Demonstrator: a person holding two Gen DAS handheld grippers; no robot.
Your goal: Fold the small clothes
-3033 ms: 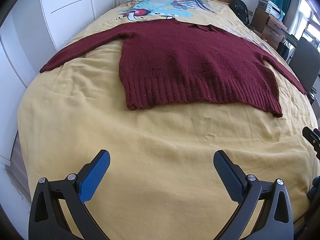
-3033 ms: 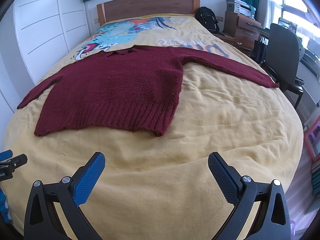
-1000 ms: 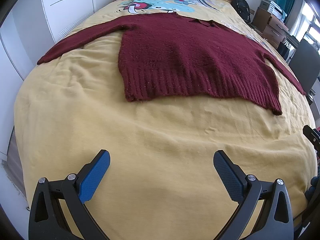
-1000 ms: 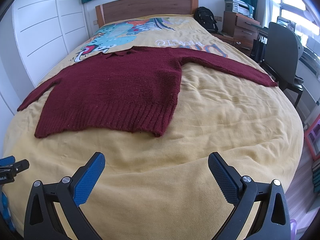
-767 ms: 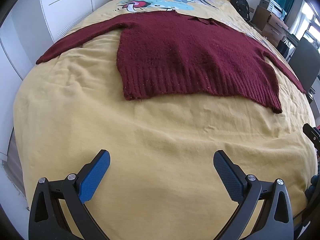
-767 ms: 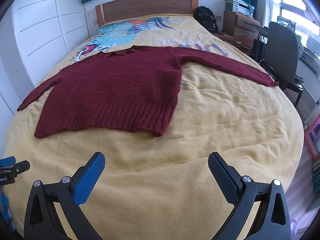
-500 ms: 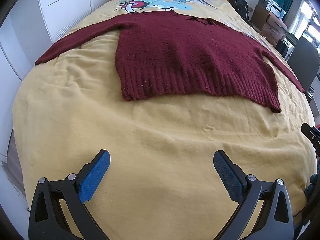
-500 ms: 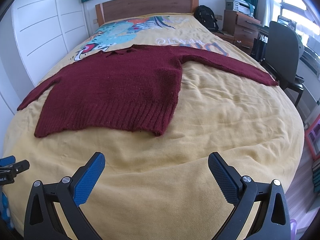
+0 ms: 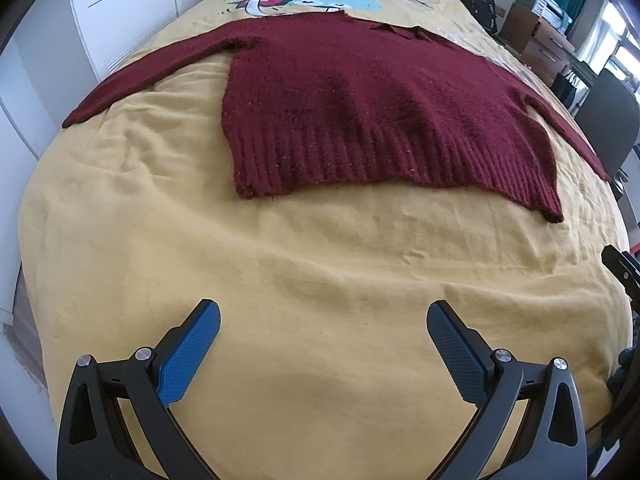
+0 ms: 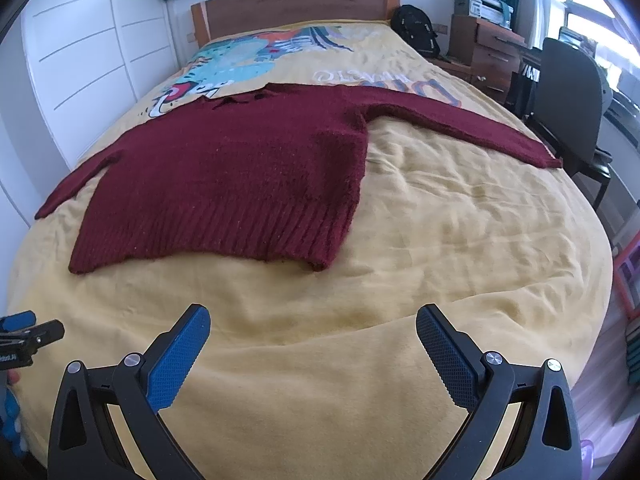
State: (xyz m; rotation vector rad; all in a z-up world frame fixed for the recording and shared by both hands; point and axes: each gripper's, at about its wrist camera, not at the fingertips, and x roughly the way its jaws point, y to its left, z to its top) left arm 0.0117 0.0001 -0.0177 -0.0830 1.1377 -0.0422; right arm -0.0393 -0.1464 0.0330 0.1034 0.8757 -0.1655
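The left gripper [image 9: 323, 330] hangs over bare yellow bedspread [image 9: 320, 272] with its 2 jaws spread wide and nothing between them. The maroon sweater [image 9: 372, 112] lies flat ahead of the jaws, well apart from the fingertips, hem toward the grippers and collar toward the wooden headboard [image 10: 296, 2]. In the left wrist view, the hem's left corner [image 9: 250, 192] sits ahead of the left jaw and slightly outward of neither jaw; the hem's right corner [image 9: 554, 216] lies ahead and beyond the right jaw.

The left sleeve [image 9: 148, 76] runs out ahead and far to the left of the left gripper's jaws, toward the white wardrobe [image 9: 120, 12].

The right gripper [image 10: 312, 328] is likewise spread wide and holds nothing. In its view, the body of the sweater lies ahead and mostly to the left of the jaws; the near hem corner [image 10: 320, 264] falls ahead, between the 2 jaws. The right sleeve [image 10: 472, 126] extends ahead and to the right, its cuff near the black chair [image 10: 572, 92].

Judgement: folding has not started. The sweater's long axis, sleeve to sleeve, runs across the line of both jaws. Each gripper is nearer its own hem corner and sleeve, so a 2-handed forward reach suits the next move.
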